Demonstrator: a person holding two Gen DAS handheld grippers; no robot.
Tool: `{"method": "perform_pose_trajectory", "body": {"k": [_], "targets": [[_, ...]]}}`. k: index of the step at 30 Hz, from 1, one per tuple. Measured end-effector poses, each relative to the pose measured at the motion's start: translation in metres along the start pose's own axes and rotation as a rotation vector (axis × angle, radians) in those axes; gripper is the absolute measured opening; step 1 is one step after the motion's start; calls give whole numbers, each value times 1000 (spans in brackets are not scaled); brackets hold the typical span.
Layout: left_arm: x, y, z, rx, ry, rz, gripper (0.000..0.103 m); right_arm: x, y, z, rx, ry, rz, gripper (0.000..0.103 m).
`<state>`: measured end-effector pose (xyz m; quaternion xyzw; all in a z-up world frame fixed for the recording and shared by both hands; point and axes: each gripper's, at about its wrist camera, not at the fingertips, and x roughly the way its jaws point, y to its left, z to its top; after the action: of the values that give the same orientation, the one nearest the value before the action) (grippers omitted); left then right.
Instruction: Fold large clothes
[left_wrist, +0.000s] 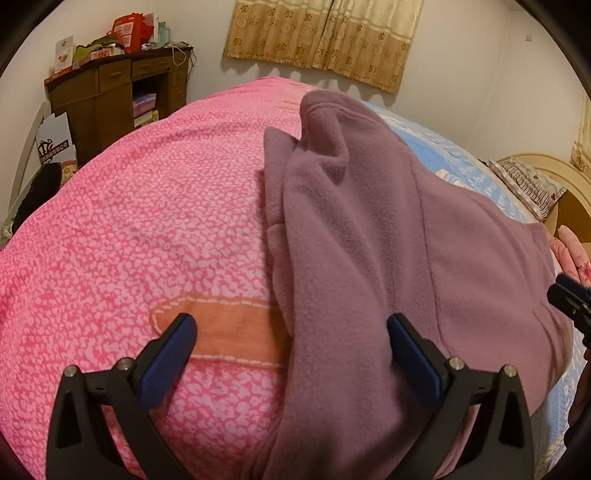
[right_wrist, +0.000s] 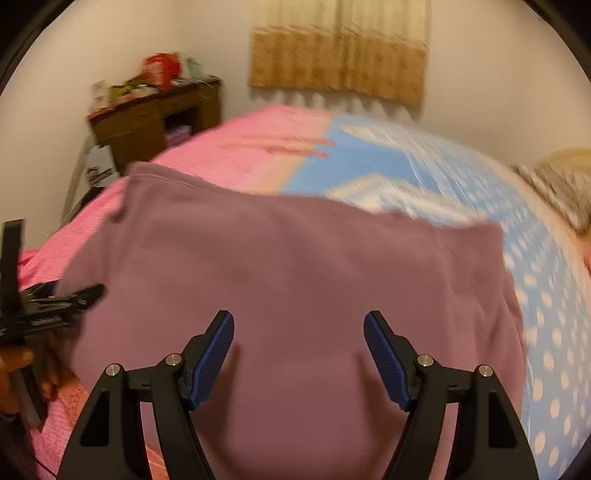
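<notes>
A mauve fleece garment (left_wrist: 369, 229) lies on the bed, its left part folded over into a thick ridge with a sleeve end toward the far side. It also fills the middle of the right wrist view (right_wrist: 295, 280), where it looks flat and smooth. My left gripper (left_wrist: 291, 332) is open and empty, straddling the garment's left edge just above the pink blanket. My right gripper (right_wrist: 299, 328) is open and empty above the flat middle of the garment. The right wrist view is blurred. Each gripper shows at the edge of the other's view.
The bed carries a pink patterned blanket (left_wrist: 129, 221) on the left and a blue dotted sheet (right_wrist: 535, 295) on the right. A cluttered brown desk (left_wrist: 118, 85) stands at the back left. A pillow (left_wrist: 528, 181) and headboard are at the right. Curtains hang on the far wall.
</notes>
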<state>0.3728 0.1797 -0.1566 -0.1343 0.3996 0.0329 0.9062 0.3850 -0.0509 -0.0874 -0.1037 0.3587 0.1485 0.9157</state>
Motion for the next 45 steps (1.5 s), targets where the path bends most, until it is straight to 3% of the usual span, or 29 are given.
{"method": "perform_pose_trajectory", "body": {"k": [5, 6, 8, 17, 24, 33, 38, 41, 45], "targets": [[0, 0, 0, 0, 0, -1, 103, 55, 24, -19, -56, 133, 37, 76], [0, 0, 0, 0, 0, -1, 103, 55, 22, -25, -46, 69, 41, 80], [0, 0, 0, -3, 0, -3, 103, 53, 18, -32, -36, 27, 56, 80], [-31, 26, -2, -82, -38, -137, 103, 45, 23, -36, -36, 15, 40, 80], [-23, 39, 33, -100, 20, -229, 103, 25, 29, -37, -18, -7, 11, 80], [24, 41, 59, -100, 121, -299, 103, -13, 91, -43, -165, -59, 131, 80], [34, 46, 74, -147, 138, -396, 103, -21, 148, -55, -322, -67, 182, 80], [47, 49, 82, -163, 182, -421, 103, -17, 175, -60, -402, -67, 186, 80], [52, 48, 89, -155, 184, -435, 103, -10, 203, -61, -480, -76, 163, 80]]}}
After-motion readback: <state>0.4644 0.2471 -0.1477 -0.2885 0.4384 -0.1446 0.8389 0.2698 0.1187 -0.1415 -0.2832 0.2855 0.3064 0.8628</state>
